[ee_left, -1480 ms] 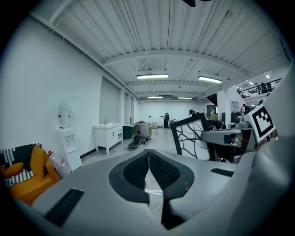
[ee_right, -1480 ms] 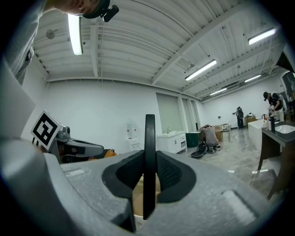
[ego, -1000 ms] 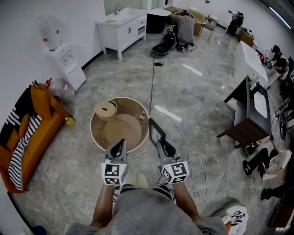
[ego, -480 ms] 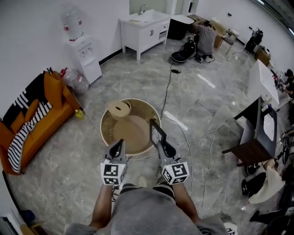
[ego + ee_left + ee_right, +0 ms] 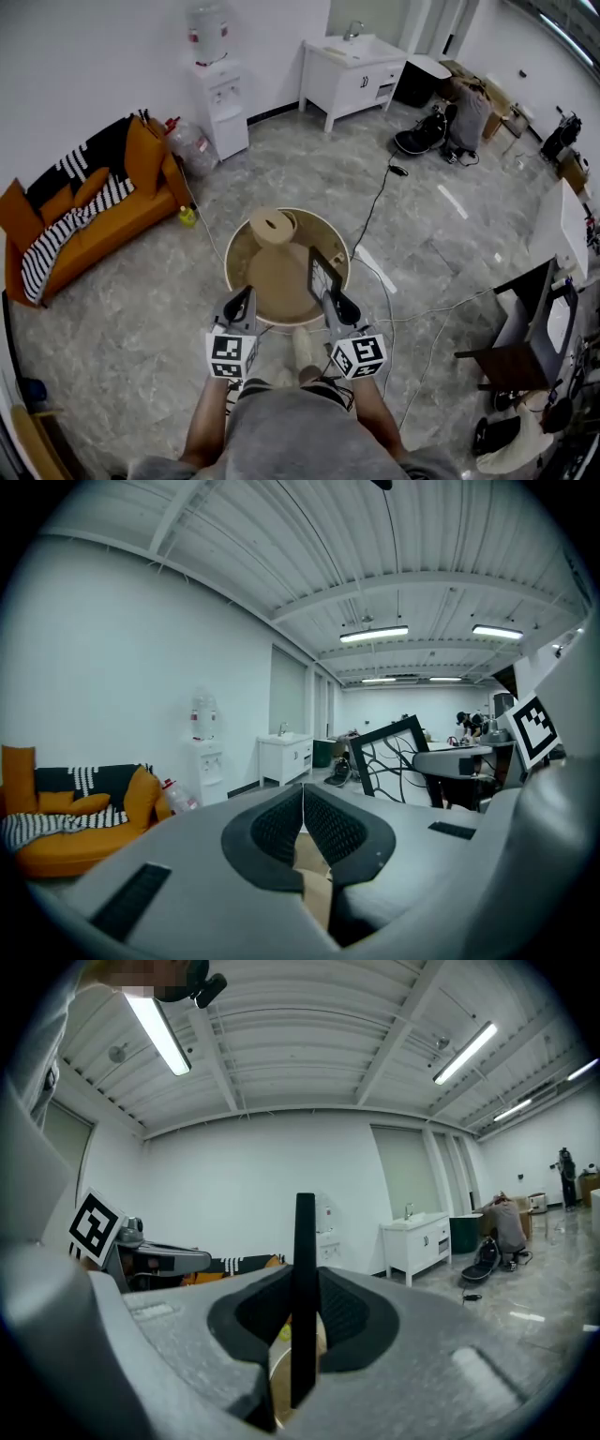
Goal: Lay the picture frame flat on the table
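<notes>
**Carrying the picture frame to the round surface**

Head view: we have the right hand-held gripper [image 5: 330,298] clamped on the lower edge of the picture frame [image 5: 322,275]. The frame stands upright above its jaws, over the near right rim of the surface [image 5: 232,272]. That round, rimmed surface lies just ahead of and below both tips. The left hand-held gripper [image 5: 241,300] hangs beside its partner, apart from the frame. A pale roll [image 5: 273,226] sits at the far side, well beyond the left tips. Both forearms reach forward side by side, and both tools point close to level.

Left gripper view: its jaws meet with nothing between them. The frame, with its dark border and branch pattern, stands off to the right, in the other tool's grip.

Right gripper view: the frame shows edge-on as a dark vertical bar pinched between the pads, with the pale surface below the tips.

We judge this to be the approach step, with the laying down not yet begun. Next we would need to lower the right wrist and tip the frame over onto the bare middle of the surface, short of the roll. Only then would we loosen the grip. The free left tool could steady the top edge.
</notes>
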`<state>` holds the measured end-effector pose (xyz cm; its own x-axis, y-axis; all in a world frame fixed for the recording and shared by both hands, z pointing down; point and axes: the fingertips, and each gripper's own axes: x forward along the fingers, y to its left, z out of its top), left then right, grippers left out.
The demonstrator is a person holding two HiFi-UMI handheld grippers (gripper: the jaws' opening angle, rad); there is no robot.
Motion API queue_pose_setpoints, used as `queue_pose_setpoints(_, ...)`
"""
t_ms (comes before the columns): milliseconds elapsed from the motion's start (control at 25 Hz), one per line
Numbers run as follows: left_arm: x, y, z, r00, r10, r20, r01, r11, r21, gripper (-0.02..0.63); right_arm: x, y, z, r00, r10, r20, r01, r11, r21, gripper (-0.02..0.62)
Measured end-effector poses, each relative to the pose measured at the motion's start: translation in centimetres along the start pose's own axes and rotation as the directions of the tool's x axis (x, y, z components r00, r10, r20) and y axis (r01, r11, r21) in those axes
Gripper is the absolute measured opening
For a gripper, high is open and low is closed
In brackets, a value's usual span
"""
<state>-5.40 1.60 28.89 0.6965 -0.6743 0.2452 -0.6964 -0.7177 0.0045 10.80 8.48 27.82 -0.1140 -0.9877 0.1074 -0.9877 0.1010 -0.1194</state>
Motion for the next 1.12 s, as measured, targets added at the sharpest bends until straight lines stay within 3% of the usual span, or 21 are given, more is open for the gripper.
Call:
queue_pose_setpoints(480, 5.1, 5.3, -3.4, 0.983, 0.152, -0.104, -0.162, 0.983, -0.092, 0.021, 10.6, -1.8, -3.6, 0.976, 0.171, -0.135, -0.164, 0.985, 0.059, 0.067)
queue_pose_setpoints(800, 10.4, 8.2, -8.4, 0.96, 0.211, -0.182, -0.24, 0.959, -0.152, 0.021, 17.4, -4.4, -9.4, 0.938, 0.235, -0.253, -0.208, 0.969, 0.13, 0.067)
queue_pose_setpoints(1120, 13.8, 11.5, -15.4, 0.929, 0.237, -0.283, -0.3, 0.933, -0.201, 0.021, 23.4, -4.4, -16.4, 0.883, 0.301, -0.361, -0.262, 0.953, 0.153, 0.067)
